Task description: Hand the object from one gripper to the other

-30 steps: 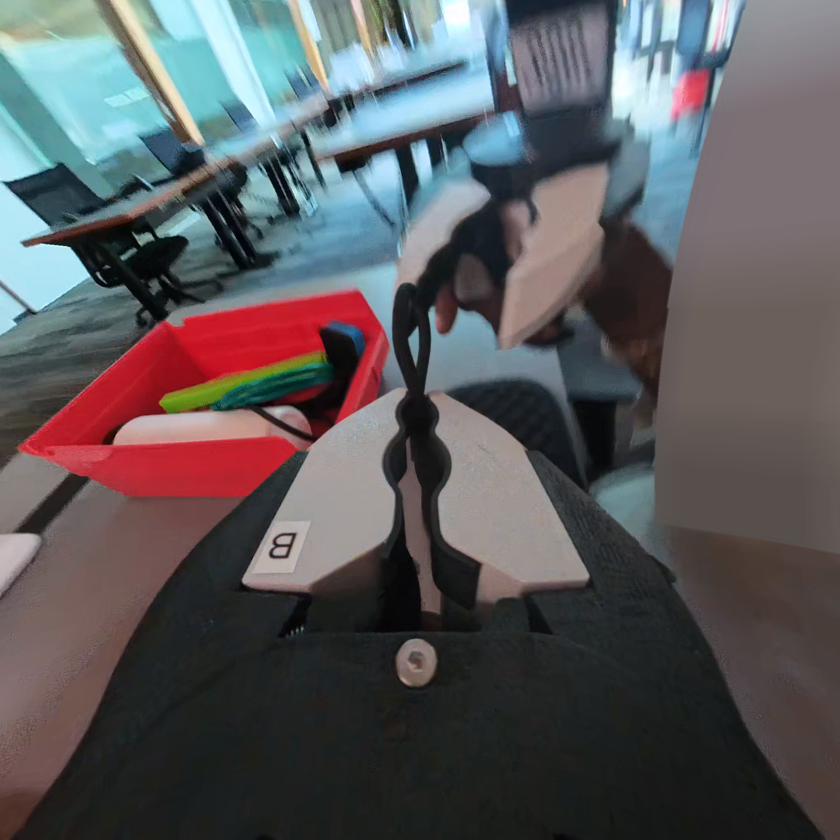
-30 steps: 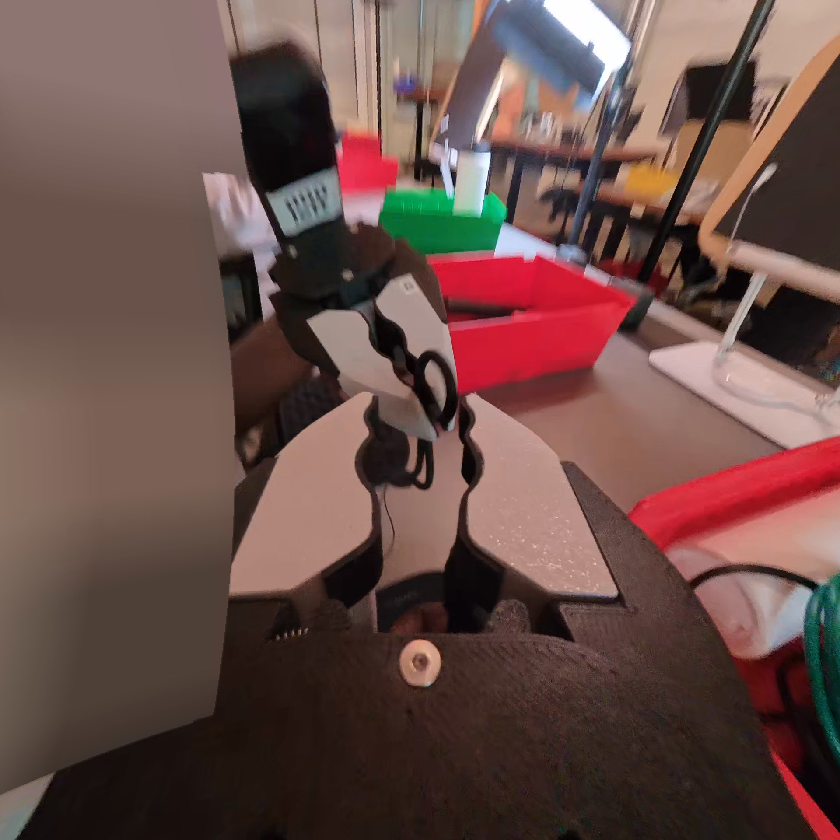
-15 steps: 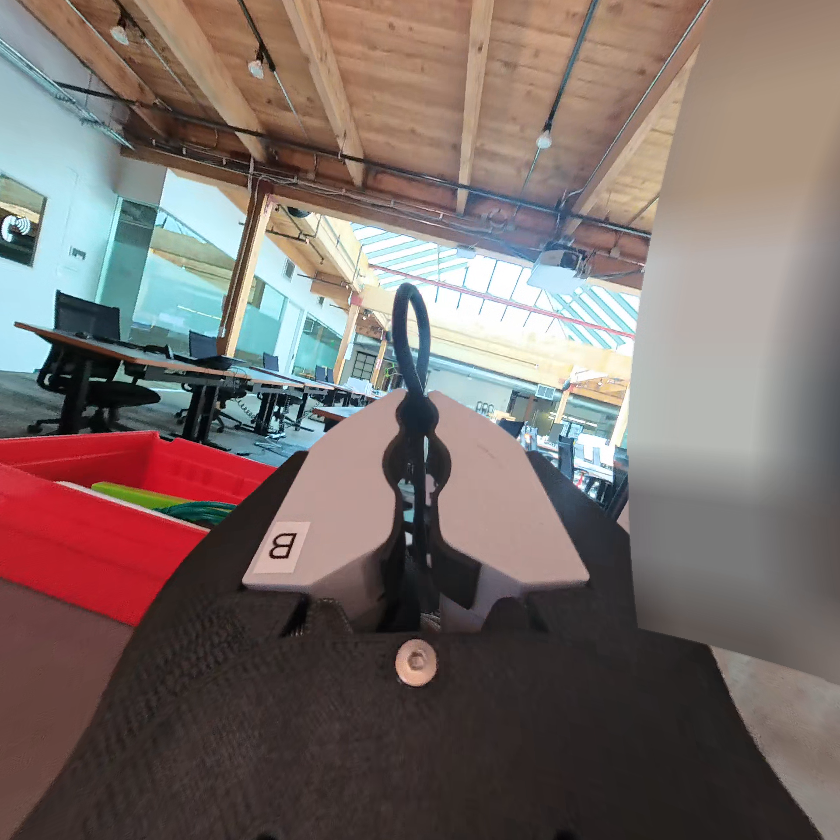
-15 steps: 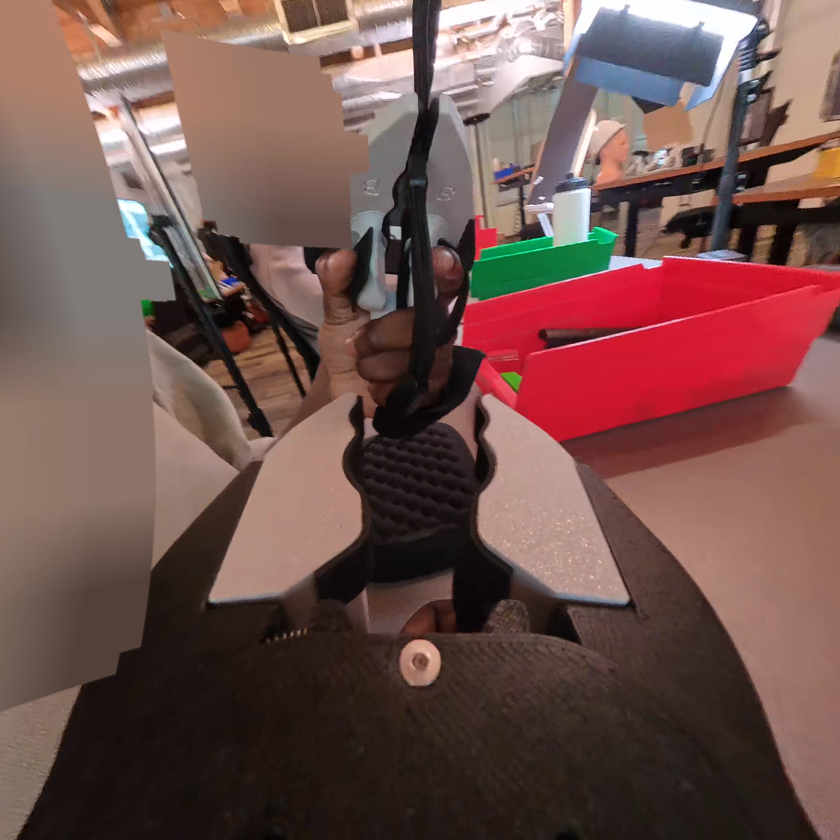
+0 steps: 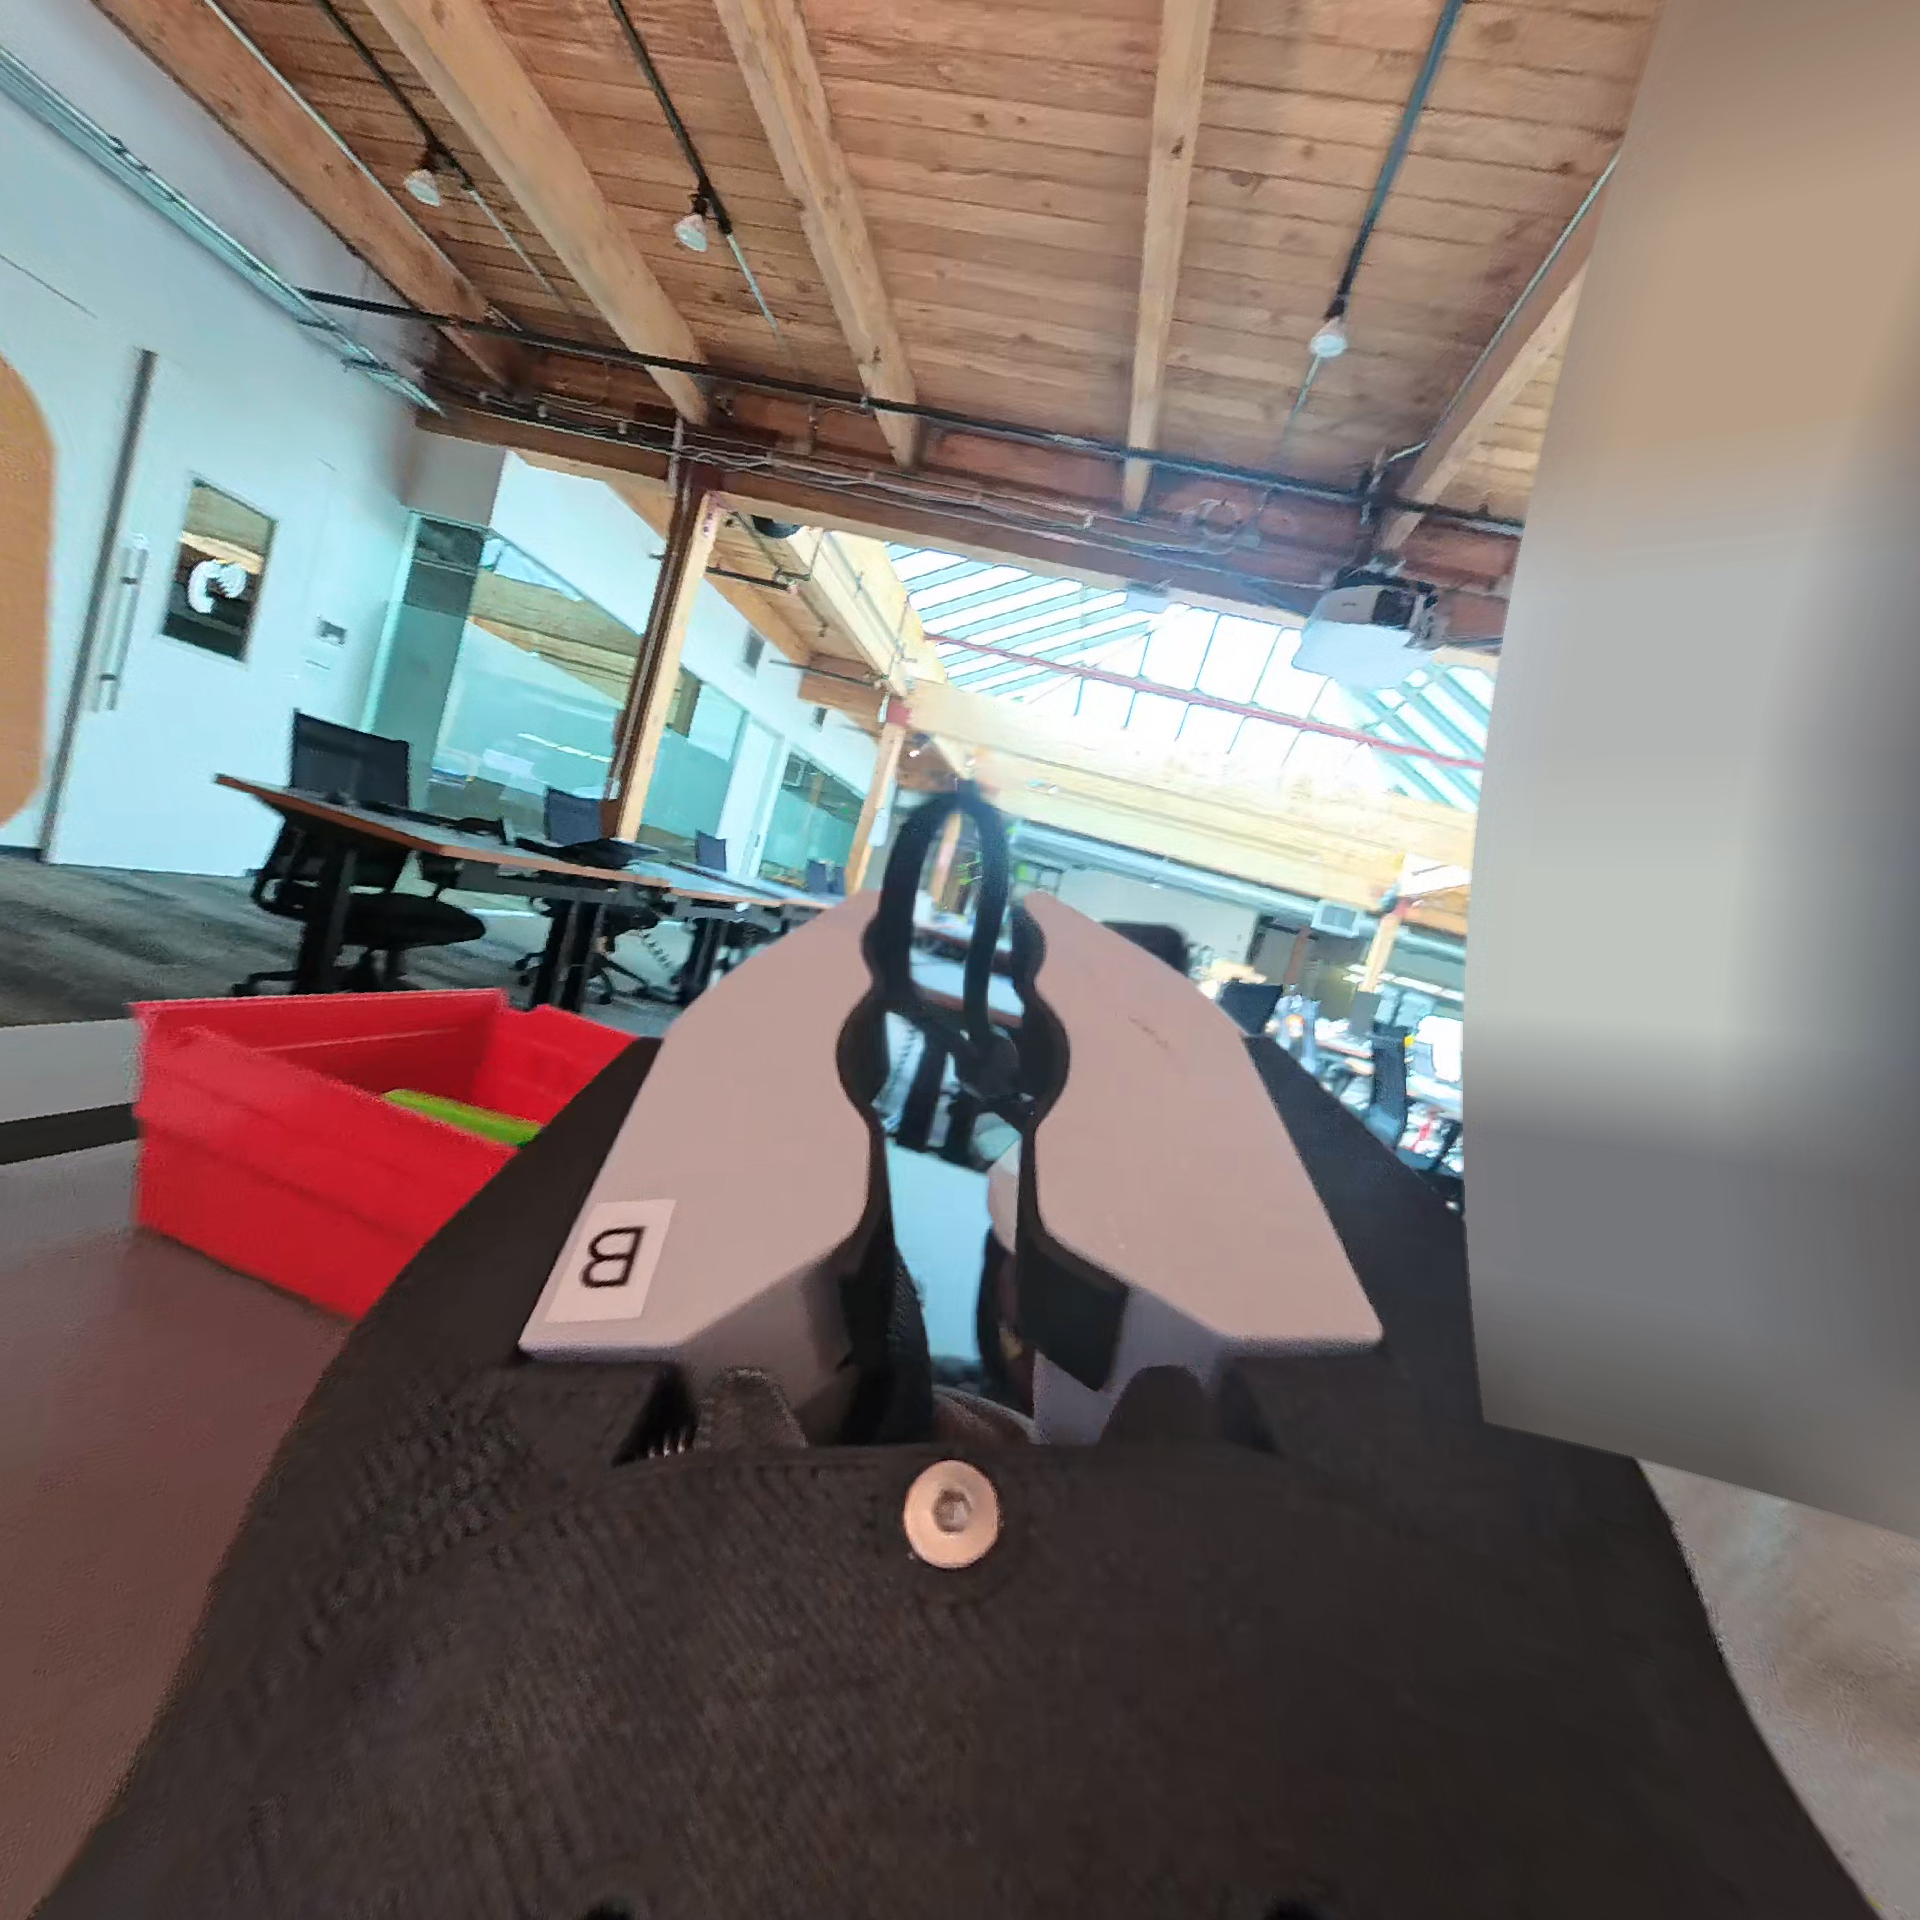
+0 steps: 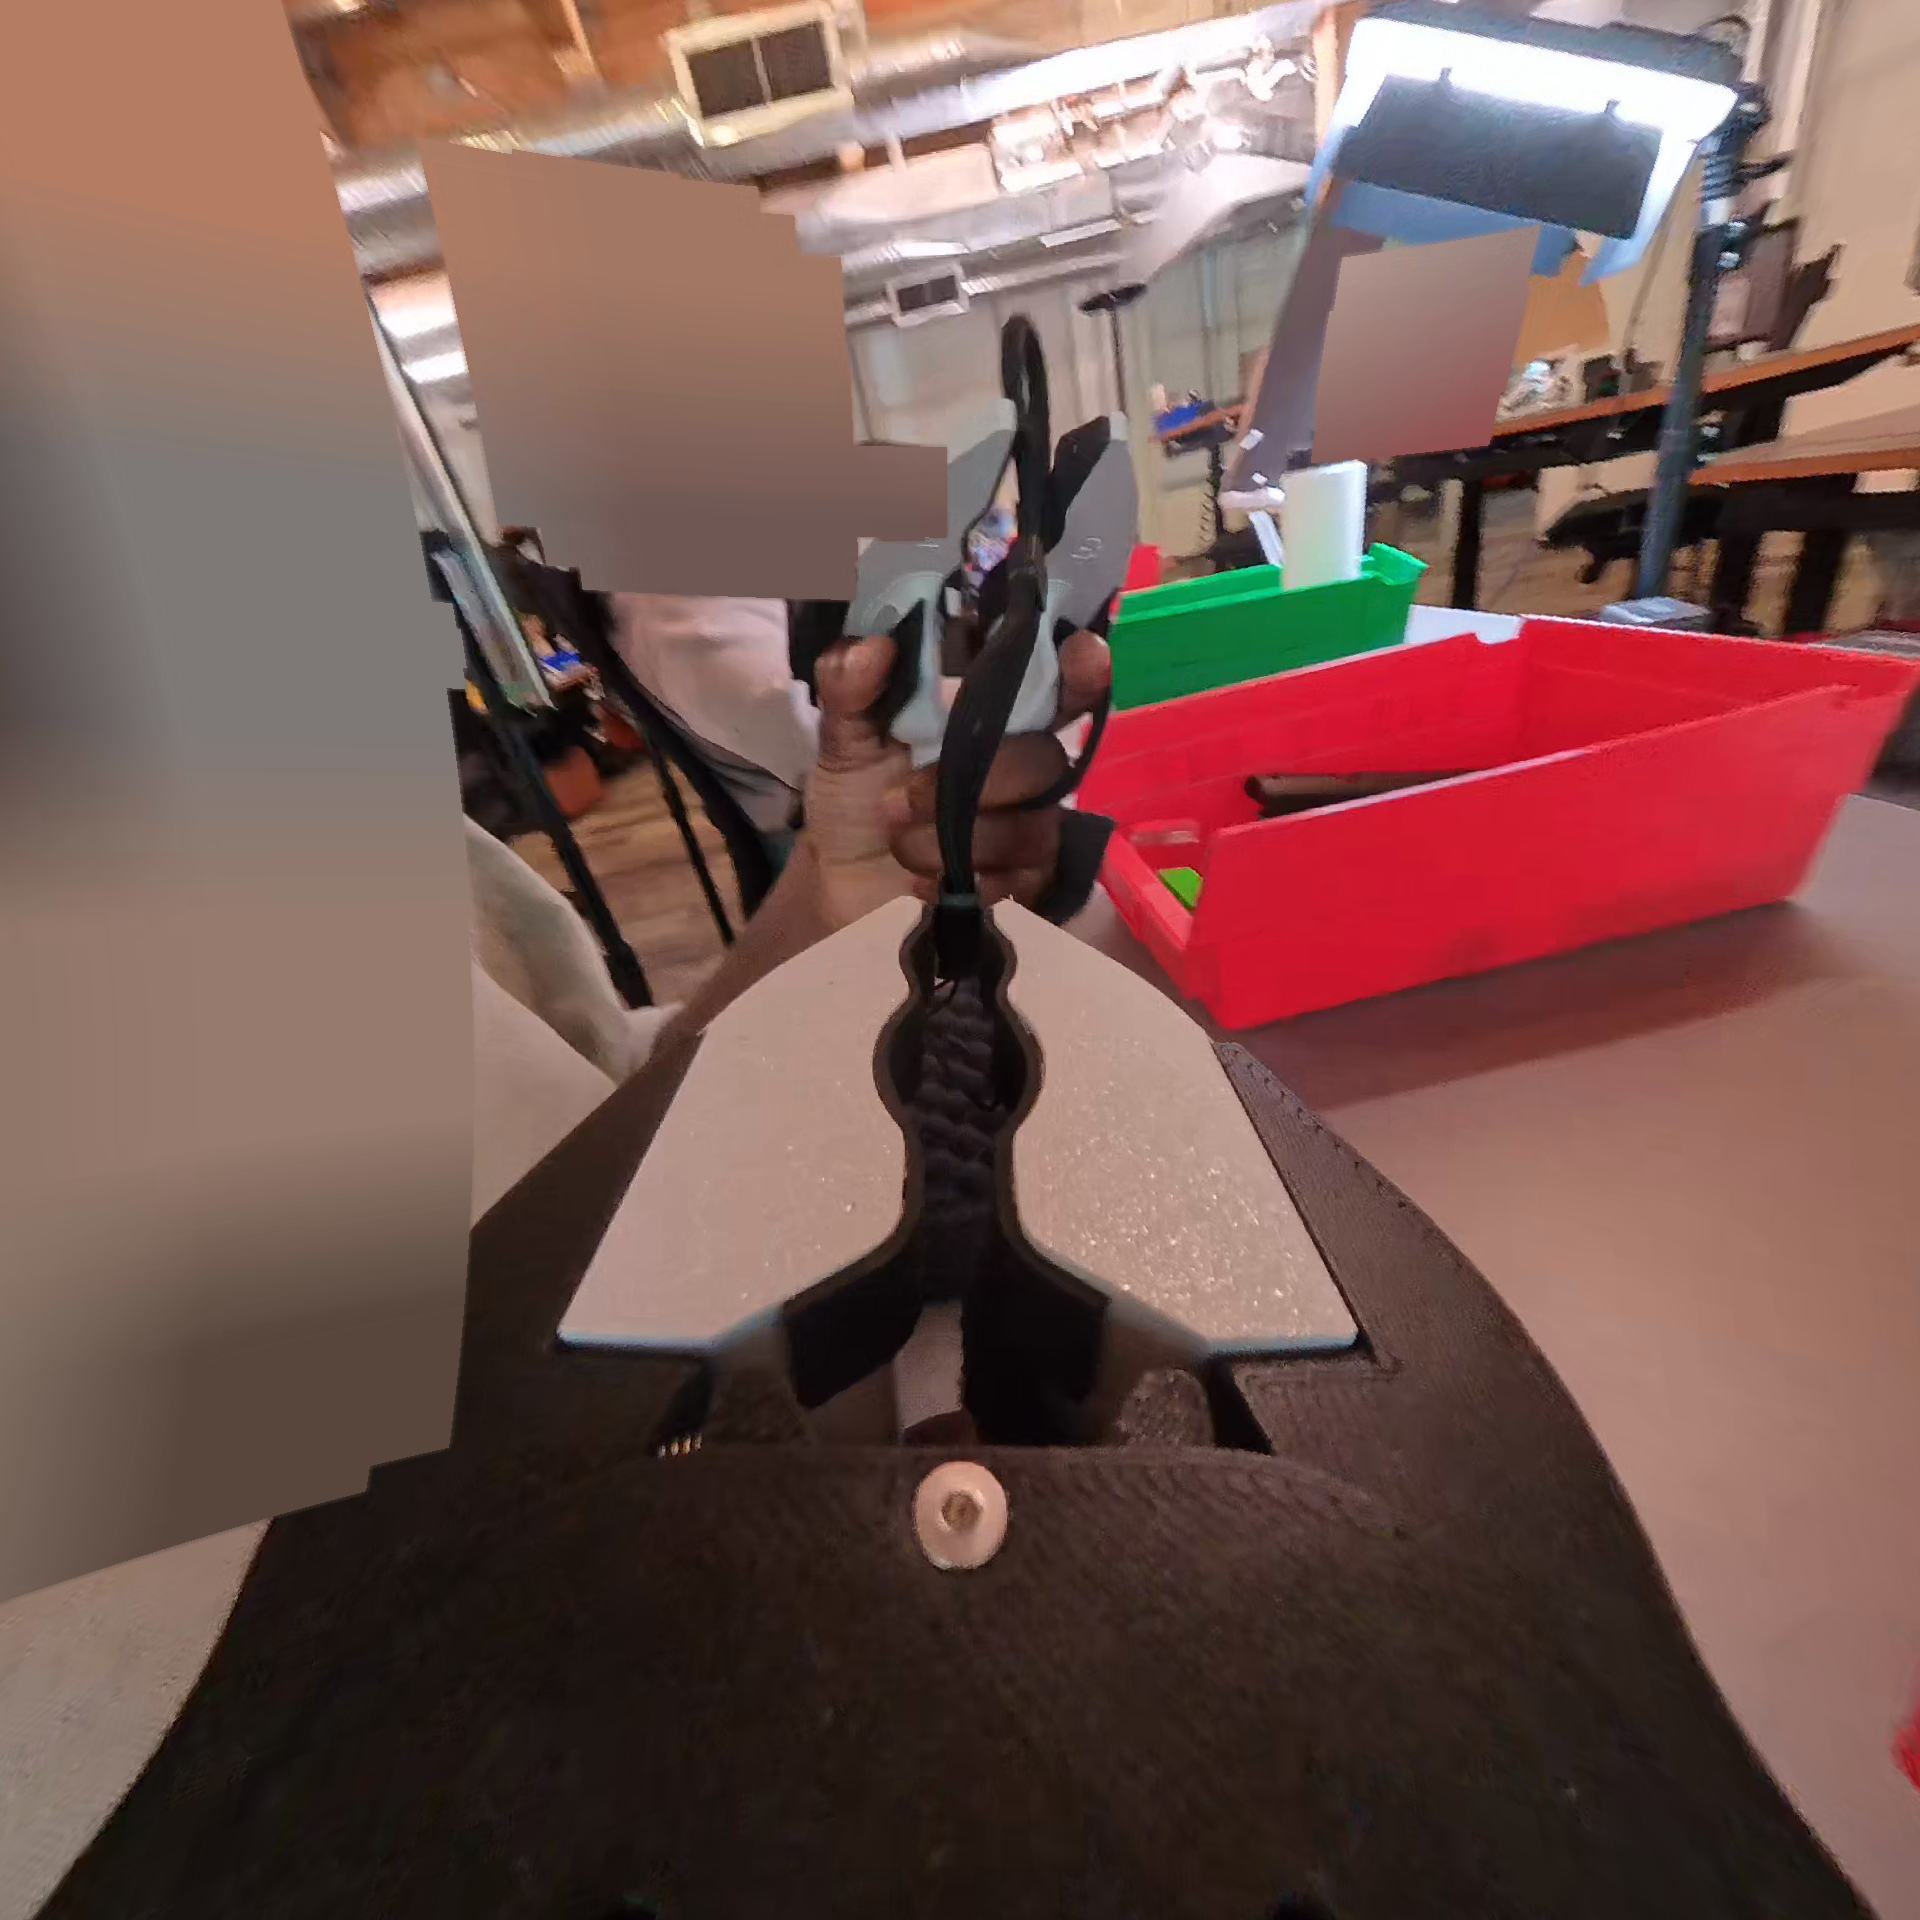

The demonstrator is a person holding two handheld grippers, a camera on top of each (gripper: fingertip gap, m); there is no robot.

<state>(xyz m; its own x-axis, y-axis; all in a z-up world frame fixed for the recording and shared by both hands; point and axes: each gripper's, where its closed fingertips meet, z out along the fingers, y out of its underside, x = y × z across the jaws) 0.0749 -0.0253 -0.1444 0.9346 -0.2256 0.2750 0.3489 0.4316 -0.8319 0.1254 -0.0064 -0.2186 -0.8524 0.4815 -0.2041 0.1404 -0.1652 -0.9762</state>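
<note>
The object is a bundled black cord with a loop at its top. In the right wrist view my right gripper is shut on the cord's lower end, where a thin tie wraps it. The left gripper stands upright just beyond, held by a hand, its jaws apart with the cord running up between them. In the left wrist view my left gripper is open and the cord's loop stands loose in the gap, above the fingertips.
A red bin with a dark item sits on the grey-brown table to the right. A green bin with a white cylinder stands behind it. Another red bin lies left of the left gripper. One gripper's finger ends stand about 10 cm off the other's.
The left gripper's jaws have opened around the cord. The right gripper, open half a second ago, has closed on the cord's lower end.
</note>
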